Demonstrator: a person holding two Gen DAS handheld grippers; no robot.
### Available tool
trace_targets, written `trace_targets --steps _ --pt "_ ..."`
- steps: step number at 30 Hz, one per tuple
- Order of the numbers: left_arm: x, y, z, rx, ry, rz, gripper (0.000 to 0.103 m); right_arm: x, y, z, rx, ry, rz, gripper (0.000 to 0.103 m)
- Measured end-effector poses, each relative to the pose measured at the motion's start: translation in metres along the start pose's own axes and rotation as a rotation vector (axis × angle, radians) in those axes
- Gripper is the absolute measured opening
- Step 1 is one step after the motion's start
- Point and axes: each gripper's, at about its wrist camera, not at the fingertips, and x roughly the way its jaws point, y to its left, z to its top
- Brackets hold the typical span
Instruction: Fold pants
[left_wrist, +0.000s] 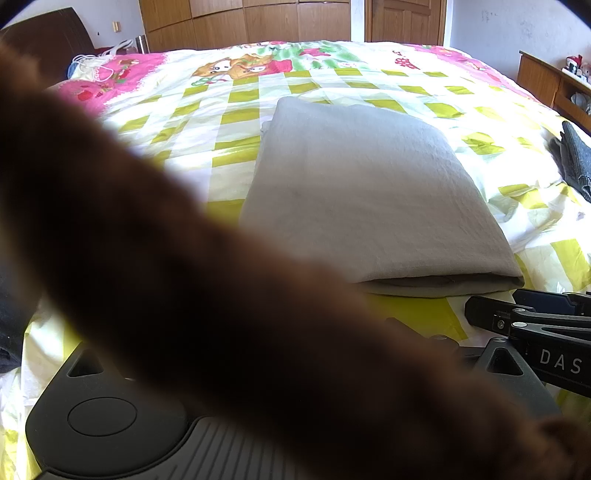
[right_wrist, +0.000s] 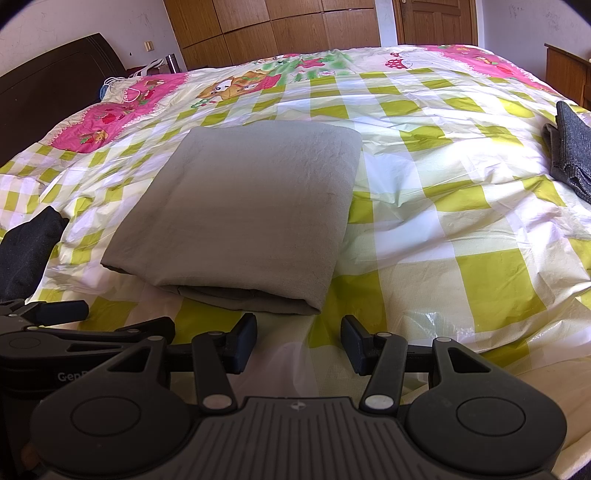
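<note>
The grey pants (right_wrist: 251, 206) lie folded into a thick rectangle on the checked bedcover (right_wrist: 461, 206), their folded edge towards me. My right gripper (right_wrist: 299, 341) rests open just short of that edge, with nothing between its fingers. To its left, my left gripper (right_wrist: 129, 315) lies low on the cover with its fingers apart and empty. In the left wrist view the pants (left_wrist: 362, 192) fill the middle. A blurred brown shape (left_wrist: 184, 258) close to the lens hides my left fingers there. The right gripper (left_wrist: 491, 302) shows at the right edge.
A dark grey knit garment (right_wrist: 569, 147) lies at the bed's right side. Another dark cloth (right_wrist: 26, 251) sits at the left. A dark headboard (right_wrist: 48, 81) stands at the far left, with wooden wardrobes (right_wrist: 277, 29) behind the bed.
</note>
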Motion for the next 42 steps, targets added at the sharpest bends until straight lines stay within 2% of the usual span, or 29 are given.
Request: trace_targets --steps 42 --pt "-0.0011 -0.0018 -0.0009 0.004 -0.005 0.008 0.100 -0.0001 0.0004 -0.0003 0.000 -0.001 -0.001 0.064"
